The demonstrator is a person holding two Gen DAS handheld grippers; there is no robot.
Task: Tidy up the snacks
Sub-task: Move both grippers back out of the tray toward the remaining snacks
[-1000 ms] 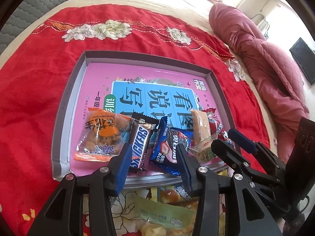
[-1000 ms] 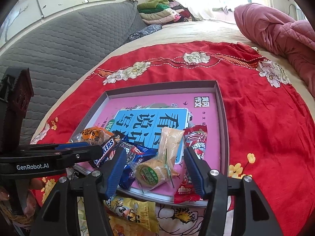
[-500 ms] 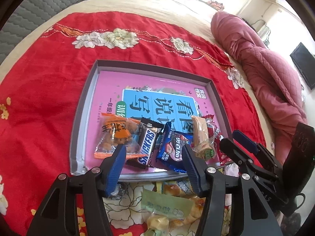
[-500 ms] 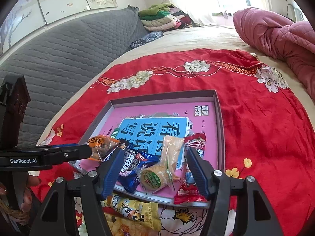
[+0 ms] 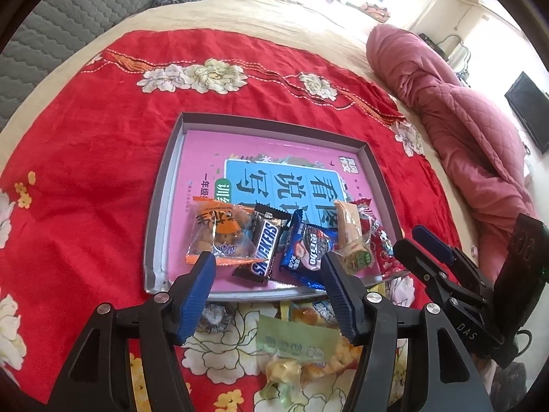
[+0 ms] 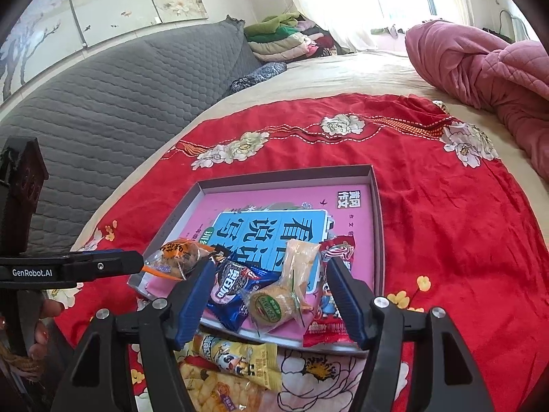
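A grey tray [image 5: 161, 206] with a pink and blue book in it lies on the red cloth. Along its near edge sit an orange packet [image 5: 216, 237], a Snickers bar [image 5: 264, 243], a blue biscuit packet [image 5: 305, 252], a clear-wrapped biscuit roll [image 5: 350, 237] and a red packet [image 5: 381, 243]. My left gripper [image 5: 267, 266] hovers over the near rim, its jaws opening and gripping nothing. My right gripper [image 6: 270, 269] stands open above the blue packet [image 6: 236, 285] and the biscuit roll [image 6: 278, 302], touching neither. The left gripper [image 6: 103, 266] shows side-on there.
Loose snacks lie on the cloth in front of the tray: a green packet [image 5: 298, 340], a yellow packet [image 6: 240, 360] and a bag of orange puffs [image 6: 212, 391]. A pink quilt [image 5: 463, 120] is heaped at the right. A grey padded headboard [image 6: 120, 103] runs along the left.
The left gripper has drawn back and up from the snack row, and its jaws have spread wider. The right gripper's jaws have widened slightly. The snacks lie where they were.
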